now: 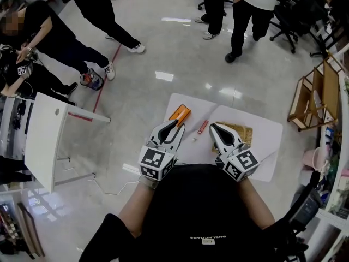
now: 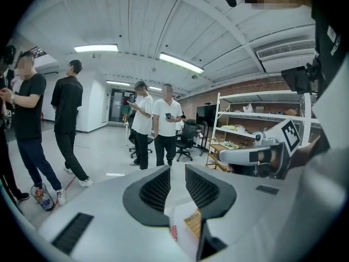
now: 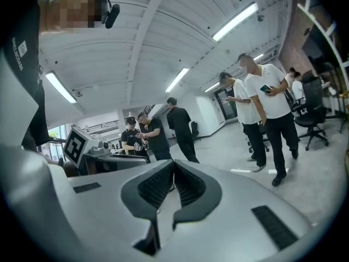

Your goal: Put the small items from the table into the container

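A small white table (image 1: 268, 146) stands in front of me. On it lie an orange box (image 1: 179, 114), a thin red pen-like item (image 1: 202, 126) and a flat tan woven container (image 1: 248, 132). My left gripper (image 1: 175, 125) hovers over the table's near left part, just short of the orange box, its jaws apart with nothing between them. In the left gripper view (image 2: 178, 171) the red item (image 2: 174, 232) and the container (image 2: 192, 222) show through the gap. My right gripper (image 1: 214, 127) is held over the container's near edge. Its fingertips meet in the right gripper view (image 3: 173, 165) and hold nothing.
Several people stand on the glossy floor beyond the table and at the left. A white desk (image 1: 46, 135) is at the left, a wooden rack (image 1: 313, 94) at the right, and office chairs (image 1: 286, 21) far back.
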Motion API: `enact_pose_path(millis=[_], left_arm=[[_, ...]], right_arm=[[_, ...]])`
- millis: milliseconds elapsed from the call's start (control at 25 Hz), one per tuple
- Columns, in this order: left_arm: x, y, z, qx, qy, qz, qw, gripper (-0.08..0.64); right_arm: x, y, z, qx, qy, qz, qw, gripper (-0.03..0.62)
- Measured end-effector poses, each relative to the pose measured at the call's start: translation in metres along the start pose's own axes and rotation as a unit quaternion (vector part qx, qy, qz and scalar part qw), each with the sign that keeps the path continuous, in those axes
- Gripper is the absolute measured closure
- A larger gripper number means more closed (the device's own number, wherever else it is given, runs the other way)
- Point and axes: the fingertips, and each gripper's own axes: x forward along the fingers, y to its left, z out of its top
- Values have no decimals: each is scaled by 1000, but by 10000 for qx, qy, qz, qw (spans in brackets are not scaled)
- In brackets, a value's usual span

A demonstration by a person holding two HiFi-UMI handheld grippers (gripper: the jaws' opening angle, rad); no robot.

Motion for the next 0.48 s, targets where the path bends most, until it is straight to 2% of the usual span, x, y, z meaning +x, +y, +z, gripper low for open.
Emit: enact_pose_path(millis=[160,200,360,480], left_arm=[[1,4,-6,239,164,110,9995,472],[1,5,-6,224,144,123,9996,472],[2,7,0,-223,-26,38,9997,472],[5,5,-1,-144,19,4,9999,472]], right_arm=[[4,0,-3,1,37,23,10000,581],[4,1,-3,4,47,21,10000,581],[3,0,-2,30,75,-9,10000,581],[1,-2,-3,61,86,-51,9999,581]])
